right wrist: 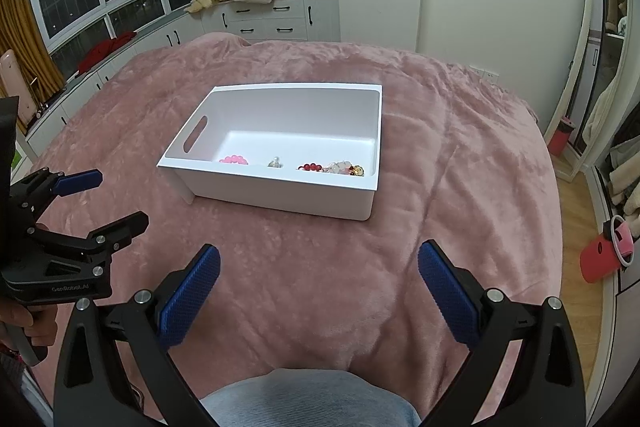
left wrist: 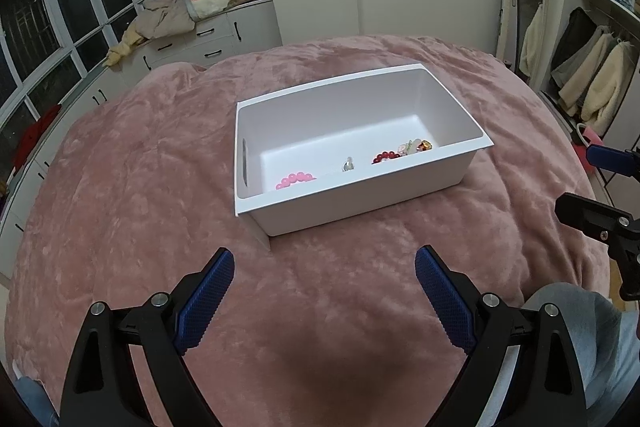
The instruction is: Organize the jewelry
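Both grippers hover empty over the pink bed [left wrist: 120,187], the left gripper [left wrist: 325,267] and right gripper [right wrist: 319,263] spread wide, and the jewelry sits in the white bin [right wrist: 280,193] at twelve o'clock. My call: dip in steeply over the near wall and pinch one piece. The right view shows the pink beads [right wrist: 233,159], small silver piece [right wrist: 274,163] and red beads [right wrist: 310,167] more clearly; the left hides part of them behind the bin's near wall.

Left gripper [left wrist: 324,267] and right gripper [right wrist: 319,263] level side by side, jaws spread wide, both empty.
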`<state>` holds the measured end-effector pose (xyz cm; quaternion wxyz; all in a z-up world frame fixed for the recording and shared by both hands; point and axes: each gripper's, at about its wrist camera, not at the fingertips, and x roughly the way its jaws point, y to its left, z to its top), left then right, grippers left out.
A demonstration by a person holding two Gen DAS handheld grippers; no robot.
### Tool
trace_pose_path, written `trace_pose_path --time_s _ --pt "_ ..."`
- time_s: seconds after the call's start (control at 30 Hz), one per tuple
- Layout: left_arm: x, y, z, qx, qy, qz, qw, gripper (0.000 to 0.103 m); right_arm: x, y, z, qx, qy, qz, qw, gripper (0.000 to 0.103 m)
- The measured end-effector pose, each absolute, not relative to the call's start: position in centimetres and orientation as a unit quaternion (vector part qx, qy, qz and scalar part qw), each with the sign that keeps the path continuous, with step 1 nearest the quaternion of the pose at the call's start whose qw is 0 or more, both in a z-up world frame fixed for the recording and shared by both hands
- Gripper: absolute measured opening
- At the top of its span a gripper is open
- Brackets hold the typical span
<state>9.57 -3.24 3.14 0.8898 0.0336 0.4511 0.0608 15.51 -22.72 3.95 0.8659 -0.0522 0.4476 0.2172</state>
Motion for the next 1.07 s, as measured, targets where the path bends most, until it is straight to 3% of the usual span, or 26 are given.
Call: trace_pose_path --time_s 1.07 --pt "9.74 -3.05 3.16 0.030 0.454 0.057 0.889 0.093 15.54 -22.19 3.60 -0.054 0.447 0.219 0.865 0.098"
